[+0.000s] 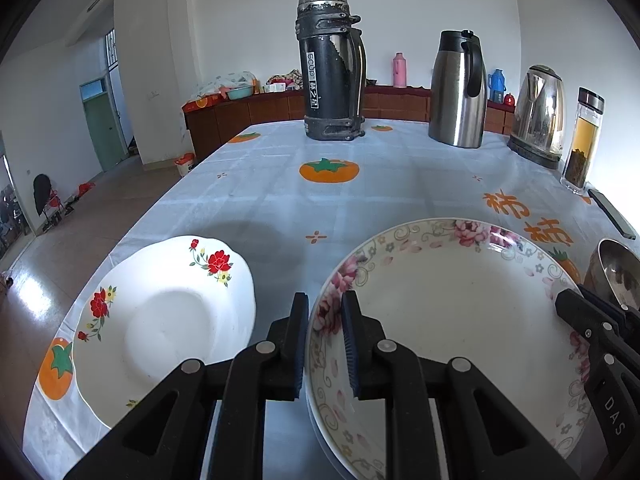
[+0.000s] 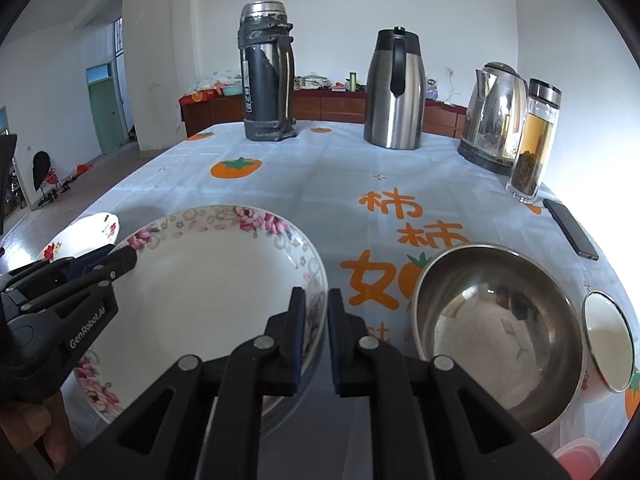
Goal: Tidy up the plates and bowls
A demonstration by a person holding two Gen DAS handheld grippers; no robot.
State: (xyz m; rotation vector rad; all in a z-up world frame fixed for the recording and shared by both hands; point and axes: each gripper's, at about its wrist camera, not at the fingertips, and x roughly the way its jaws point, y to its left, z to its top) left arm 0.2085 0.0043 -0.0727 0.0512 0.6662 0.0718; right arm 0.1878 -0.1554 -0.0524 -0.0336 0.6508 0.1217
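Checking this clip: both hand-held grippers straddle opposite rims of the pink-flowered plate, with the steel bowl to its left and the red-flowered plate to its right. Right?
Not quite: the sides are swapped. The right wrist view shows the steel bowl to the right of the pink-flowered plate, and the left wrist view shows the red-flowered plate to its left. The left hand-held gripper and right hand-held gripper do straddle opposite rims.
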